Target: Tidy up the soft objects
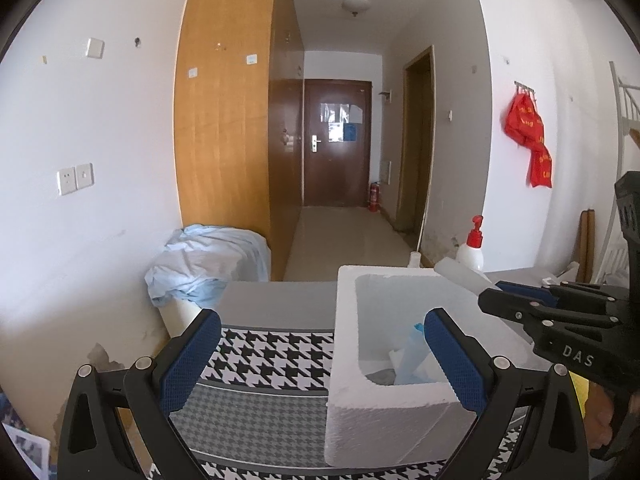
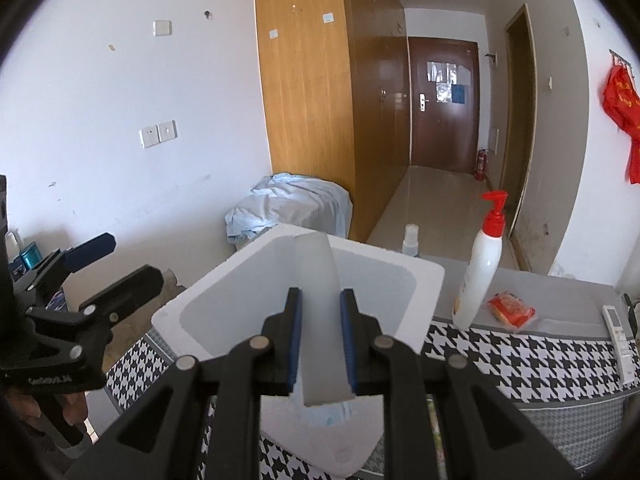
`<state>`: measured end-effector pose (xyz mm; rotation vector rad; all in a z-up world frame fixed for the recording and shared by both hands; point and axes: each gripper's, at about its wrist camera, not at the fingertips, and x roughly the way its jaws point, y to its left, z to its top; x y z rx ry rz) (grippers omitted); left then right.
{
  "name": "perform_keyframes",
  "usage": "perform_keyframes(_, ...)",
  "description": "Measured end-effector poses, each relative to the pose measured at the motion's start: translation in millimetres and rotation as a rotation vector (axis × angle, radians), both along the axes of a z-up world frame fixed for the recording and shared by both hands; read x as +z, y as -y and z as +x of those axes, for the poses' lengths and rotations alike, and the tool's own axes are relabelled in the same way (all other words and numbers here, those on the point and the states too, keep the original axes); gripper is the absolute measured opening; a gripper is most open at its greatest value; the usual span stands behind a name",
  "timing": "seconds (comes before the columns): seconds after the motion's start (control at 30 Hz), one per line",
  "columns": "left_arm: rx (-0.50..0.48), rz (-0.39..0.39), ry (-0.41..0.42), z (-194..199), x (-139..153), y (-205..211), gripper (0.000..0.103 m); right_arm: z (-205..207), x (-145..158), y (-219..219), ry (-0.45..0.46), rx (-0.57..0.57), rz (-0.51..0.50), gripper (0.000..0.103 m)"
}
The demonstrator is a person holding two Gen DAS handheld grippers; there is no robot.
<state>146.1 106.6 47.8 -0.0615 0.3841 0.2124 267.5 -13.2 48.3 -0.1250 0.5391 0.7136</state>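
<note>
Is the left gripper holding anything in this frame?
No, the left gripper stands wide open, with its pads either side of the foam box corner.

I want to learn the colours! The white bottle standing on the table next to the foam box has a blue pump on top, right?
Not quite. The pump on the white bottle is red, not blue; the right wrist view shows it clearly. The rest is right: it stands on the table next to the foam box.

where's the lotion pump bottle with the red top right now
In the right wrist view, the lotion pump bottle stands upright on the table, right of the white foam box and left of a red snack packet.
</note>
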Motion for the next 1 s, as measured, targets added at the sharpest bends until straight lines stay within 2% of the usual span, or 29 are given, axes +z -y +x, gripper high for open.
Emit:
perform_keyframes(0.2,-0.002,-0.006,-0.007,1,-4,-3,0.102,6,-2,-9,-0.015,0.002,-0.009,0.023)
perform_keyframes(0.3,-0.005,-0.009,-0.008,0,-4,-5,0.102,6,-4,-11,-0.018,0.005,-0.017,0.039)
perform_keyframes(0.33,-0.004,-0.008,-0.007,0,-4,-5,0.102,5,-4,-12,-0.014,0.006,-0.017,0.052)
perform_keyframes(0.37,-0.003,-0.011,-0.007,0,-4,-6,0.102,3,-4,-12,-0.006,0.007,-0.015,0.061)
perform_keyframes(0.5,0.002,-0.016,-0.009,1,-5,-9,0.102,0,-2,-10,0.01,0.003,-0.012,0.063)
perform_keyframes(0.63,0.004,-0.016,-0.009,0,-5,-10,0.102,-2,1,-5,0.005,-0.003,0.013,0.073)
perform_keyframes(1.0,-0.007,-0.011,-0.002,-7,-2,2,0.102,-16,13,16,0.043,-0.022,0.032,0.078)
